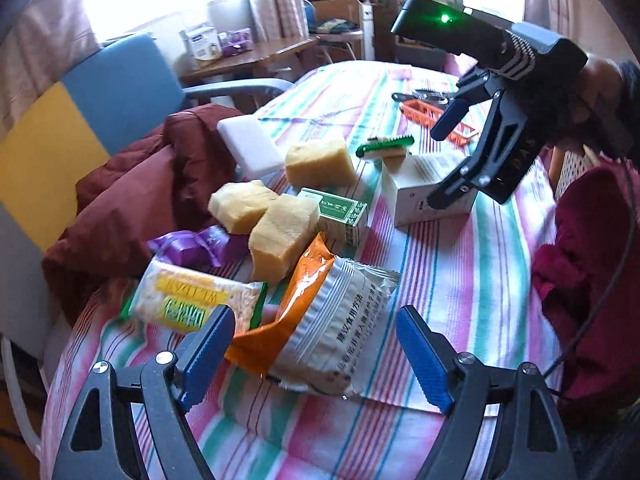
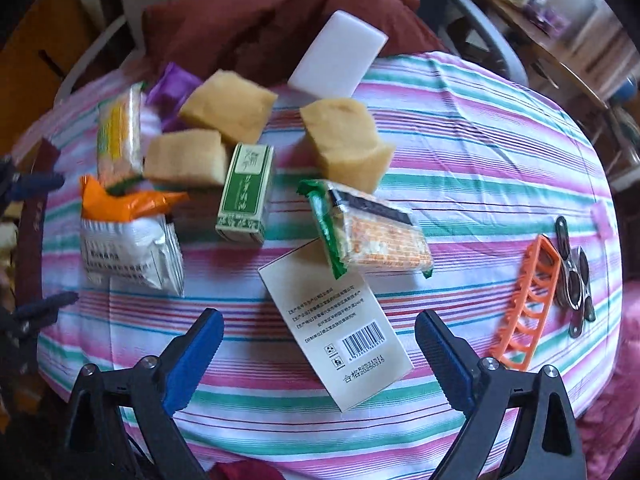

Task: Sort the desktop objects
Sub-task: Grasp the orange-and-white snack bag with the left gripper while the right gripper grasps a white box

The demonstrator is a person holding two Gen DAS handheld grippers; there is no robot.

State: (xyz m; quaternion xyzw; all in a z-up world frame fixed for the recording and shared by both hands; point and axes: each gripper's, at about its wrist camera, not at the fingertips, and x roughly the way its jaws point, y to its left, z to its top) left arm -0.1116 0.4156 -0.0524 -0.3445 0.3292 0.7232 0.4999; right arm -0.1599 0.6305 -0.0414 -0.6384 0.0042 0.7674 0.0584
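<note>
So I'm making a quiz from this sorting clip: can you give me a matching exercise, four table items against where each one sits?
Items:
1. green box
2. orange rack
3. white block
4. barcode box

Places:
A. at the far edge, against the maroon cloth
B. beside the metal scissors
C. between the right tongs' open fingers, nearest them
D. standing among the yellow sponges

Pairs: 1-D, 2-B, 3-A, 4-C
</note>
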